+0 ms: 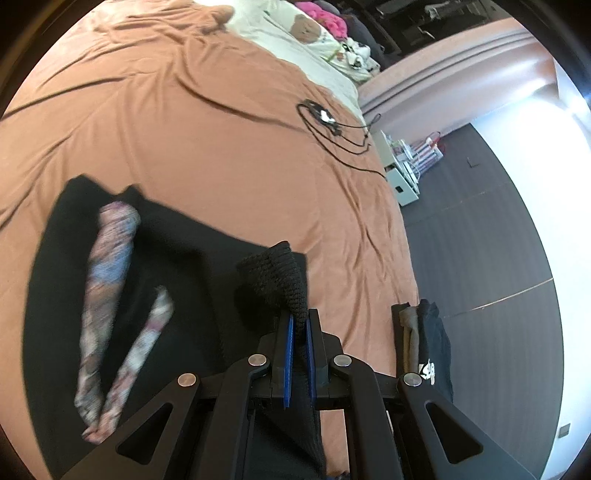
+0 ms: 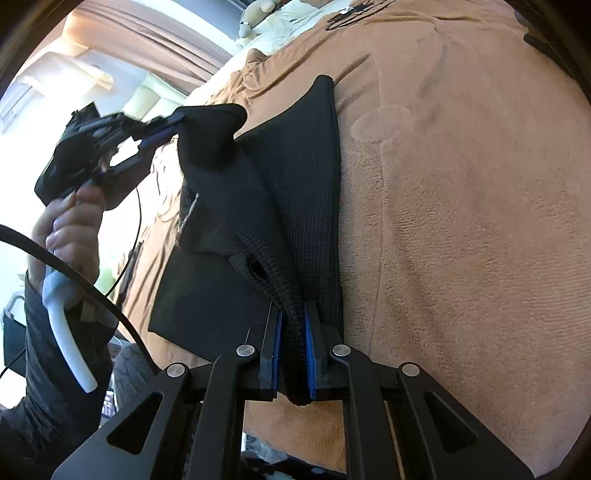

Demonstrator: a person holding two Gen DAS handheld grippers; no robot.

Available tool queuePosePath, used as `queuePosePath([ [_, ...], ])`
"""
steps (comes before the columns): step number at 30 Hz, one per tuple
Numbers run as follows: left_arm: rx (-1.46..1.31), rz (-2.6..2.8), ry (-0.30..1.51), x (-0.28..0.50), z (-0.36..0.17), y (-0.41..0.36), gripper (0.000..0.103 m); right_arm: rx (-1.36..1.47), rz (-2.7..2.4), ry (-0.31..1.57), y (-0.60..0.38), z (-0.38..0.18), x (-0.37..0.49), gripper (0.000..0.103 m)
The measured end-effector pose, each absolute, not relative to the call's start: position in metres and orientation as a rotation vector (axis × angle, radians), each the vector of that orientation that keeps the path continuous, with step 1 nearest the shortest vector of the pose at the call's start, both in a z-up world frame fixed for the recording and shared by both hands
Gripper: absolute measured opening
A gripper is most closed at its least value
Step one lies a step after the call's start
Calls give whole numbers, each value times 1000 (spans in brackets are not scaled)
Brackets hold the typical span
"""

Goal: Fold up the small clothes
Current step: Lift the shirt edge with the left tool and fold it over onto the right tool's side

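Left gripper (image 1: 299, 325): black linkage arms, silver rivets, blue-lined jaws. Right gripper (image 2: 293, 317): same build. Dark quilted sleeve (image 2: 55, 369), white handle (image 2: 70, 343), black cable (image 2: 92, 284).

One black knit garment (image 2: 295, 192), two hand-held grippers, two patterned straps (image 1: 107, 280), one brown bedspread (image 1: 229, 155)

Bedroom in a home: a wide bed under a rumpled terracotta cover (image 1: 207, 147) fills most of both views, with a cream pillow carrying a teddy-bear print (image 1: 304, 31) at the far end. Loose clothes, pink (image 1: 325, 18) and patterned, are piled beyond the pillow. Right of the bed, dark plank flooring (image 1: 480, 240), a small white bedside unit (image 1: 402, 177) and a padded pink headboard (image 1: 454, 66) against the far wall.
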State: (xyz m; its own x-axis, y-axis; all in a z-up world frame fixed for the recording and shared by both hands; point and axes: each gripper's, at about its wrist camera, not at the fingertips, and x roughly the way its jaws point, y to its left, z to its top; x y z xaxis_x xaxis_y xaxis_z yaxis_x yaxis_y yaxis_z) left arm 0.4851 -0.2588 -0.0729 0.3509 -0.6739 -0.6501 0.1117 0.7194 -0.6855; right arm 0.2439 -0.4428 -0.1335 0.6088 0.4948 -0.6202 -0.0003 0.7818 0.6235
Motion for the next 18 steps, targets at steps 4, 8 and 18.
queuePosePath([
  [4,-569,-565,1119,504,-75,-288,6,642,320,879,-444,-136,246,7],
  [8,-532,-564,1137,520,-82,-314,6,675,340,879,-447,-140,248,7],
  [18,-464,-527,1229,550,-120,-357,11,734,377,877,-457,-145,252,8],
])
